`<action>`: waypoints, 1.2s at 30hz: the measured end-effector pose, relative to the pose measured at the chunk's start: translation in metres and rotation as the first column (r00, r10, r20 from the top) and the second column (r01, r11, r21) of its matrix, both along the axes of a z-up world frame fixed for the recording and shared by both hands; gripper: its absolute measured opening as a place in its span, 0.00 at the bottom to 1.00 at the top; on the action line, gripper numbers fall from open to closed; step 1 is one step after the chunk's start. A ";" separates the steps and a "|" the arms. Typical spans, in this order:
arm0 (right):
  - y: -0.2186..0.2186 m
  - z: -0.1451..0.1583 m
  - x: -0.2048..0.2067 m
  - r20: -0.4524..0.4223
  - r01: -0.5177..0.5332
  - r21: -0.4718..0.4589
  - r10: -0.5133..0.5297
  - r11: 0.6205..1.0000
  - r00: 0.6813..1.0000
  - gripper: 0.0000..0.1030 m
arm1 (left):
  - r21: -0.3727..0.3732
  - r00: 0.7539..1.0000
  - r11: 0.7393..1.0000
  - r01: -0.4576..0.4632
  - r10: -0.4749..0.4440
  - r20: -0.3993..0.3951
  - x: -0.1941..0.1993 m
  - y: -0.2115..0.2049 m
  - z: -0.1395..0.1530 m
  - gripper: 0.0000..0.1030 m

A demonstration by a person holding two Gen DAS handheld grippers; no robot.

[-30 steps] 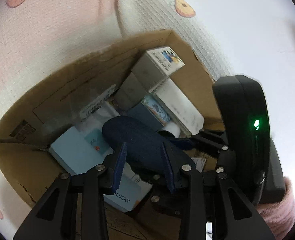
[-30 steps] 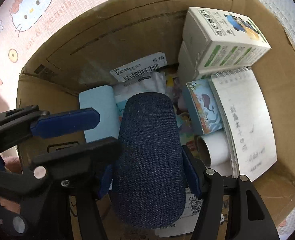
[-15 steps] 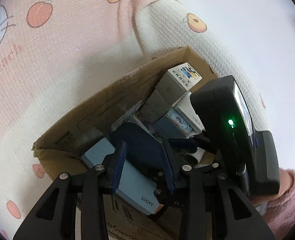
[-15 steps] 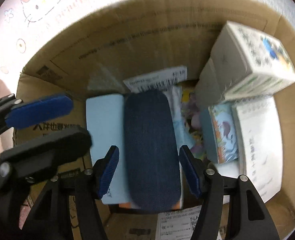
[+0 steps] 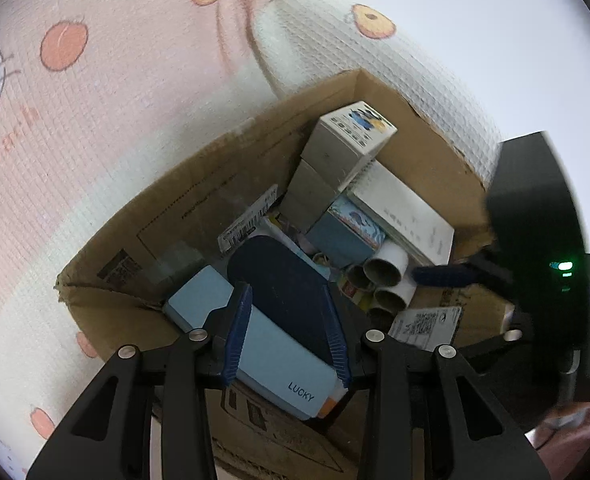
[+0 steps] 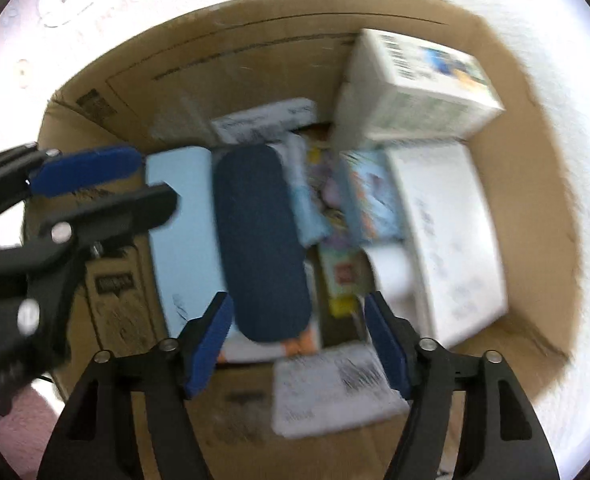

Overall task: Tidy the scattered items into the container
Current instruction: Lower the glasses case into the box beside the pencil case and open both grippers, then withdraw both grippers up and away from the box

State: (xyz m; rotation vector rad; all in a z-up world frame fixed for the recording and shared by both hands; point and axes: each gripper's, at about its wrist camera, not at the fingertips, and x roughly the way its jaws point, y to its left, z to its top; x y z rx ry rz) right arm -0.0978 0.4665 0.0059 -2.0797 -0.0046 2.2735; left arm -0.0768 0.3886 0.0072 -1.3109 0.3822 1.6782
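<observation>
The dark blue oval fabric case (image 6: 261, 240) lies below the right gripper (image 6: 297, 344) in the cardboard box (image 6: 535, 184) — long axis pointing away, jaws just spread apart, empty.

A pink and white play mat (image 5: 107, 128) with a fine grid texture covers the floor, printed with round orange fruits, a cartoon cat and pale lettering. An open cardboard box (image 5: 199, 200) stands directly on it, its brown walls upright and its rim frayed at one corner. In the right wrist view the same mat (image 6: 575, 128) surrounds the box (image 6: 255, 52) on every visible side, white to the right and pink at the upper left.
</observation>
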 end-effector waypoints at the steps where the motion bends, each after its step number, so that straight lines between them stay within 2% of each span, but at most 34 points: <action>1: 0.002 0.004 0.007 -0.023 0.021 0.000 -0.021 1.000 1.000 0.68 | 0.001 1.000 1.000 0.004 -0.004 -0.024 0.004 -0.002 0.001 0.46; 2: 0.003 0.006 0.012 -0.040 0.033 -0.004 -0.034 0.999 0.999 0.68 | 0.008 0.999 1.000 0.008 -0.007 -0.047 0.008 -0.004 0.003 0.52; 6: 0.015 0.014 0.025 -0.127 0.098 -0.036 -0.102 0.994 0.987 0.68 | 0.043 0.993 0.999 0.014 -0.008 -0.119 0.023 -0.009 0.010 0.56; 8: 0.004 0.019 0.029 -0.167 0.118 -0.056 -0.126 0.991 0.978 0.68 | 0.046 0.987 0.999 0.001 0.006 -0.161 0.029 -0.012 0.013 0.59; 9: -0.017 0.021 0.016 -0.185 0.128 -0.052 -0.135 0.990 0.973 0.68 | 0.052 0.984 0.999 0.002 0.007 -0.179 0.032 -0.013 0.014 0.59; 11: -0.023 0.014 0.012 -0.209 0.139 -0.017 -0.139 0.990 0.968 0.68 | 0.077 0.965 0.997 -0.004 0.024 -0.260 0.042 -0.018 0.019 0.62; 13: -0.031 0.013 0.023 -0.229 0.142 0.005 -0.137 0.990 0.964 0.68 | 0.090 0.951 0.996 -0.004 0.032 -0.307 0.048 -0.024 0.020 0.63; 17: -0.040 0.016 0.042 -0.266 0.163 0.095 -0.133 0.982 0.955 0.70 | 0.089 0.944 0.995 -0.043 0.069 -0.323 0.050 -0.042 0.011 0.64; 19: -0.049 0.020 0.050 -0.300 0.157 0.149 -0.106 0.976 0.948 0.70 | 0.126 0.936 0.992 -0.022 0.065 -0.345 0.056 -0.051 0.013 0.64; 21: -0.054 0.026 0.057 -0.329 0.165 0.167 -0.103 0.972 0.939 0.70 | 0.116 0.924 0.993 -0.013 0.057 -0.379 0.063 -0.054 0.016 0.64; 23: -0.057 0.034 0.065 -0.345 0.173 0.159 -0.109 0.972 0.932 0.70 | 0.111 0.891 0.993 0.028 0.026 -0.454 0.078 -0.055 0.021 0.64; 25: -0.059 0.038 0.072 -0.366 0.172 0.168 -0.101 0.971 0.925 0.70 | 0.144 0.856 0.989 0.046 0.035 -0.515 0.087 -0.062 0.029 0.64; 27: -0.061 0.044 0.078 -0.375 0.184 0.180 -0.105 0.966 0.921 0.71 | 0.165 0.840 0.985 0.048 0.050 -0.540 0.092 -0.069 0.036 0.64; 30: -0.062 0.051 0.086 -0.367 0.228 0.216 -0.138 0.949 0.920 0.71 | 0.160 0.835 0.986 0.040 0.055 -0.547 0.096 -0.076 0.040 0.65; 32: -0.062 0.056 0.091 -0.380 0.241 0.208 -0.149 0.948 0.913 0.71 | 0.148 0.836 0.988 0.046 0.043 -0.547 0.098 -0.079 0.040 0.65; 36: -0.062 0.070 0.101 -0.411 0.285 0.184 -0.189 0.941 0.892 0.71 | 0.142 0.852 0.990 0.020 0.058 -0.521 0.098 -0.089 0.041 0.65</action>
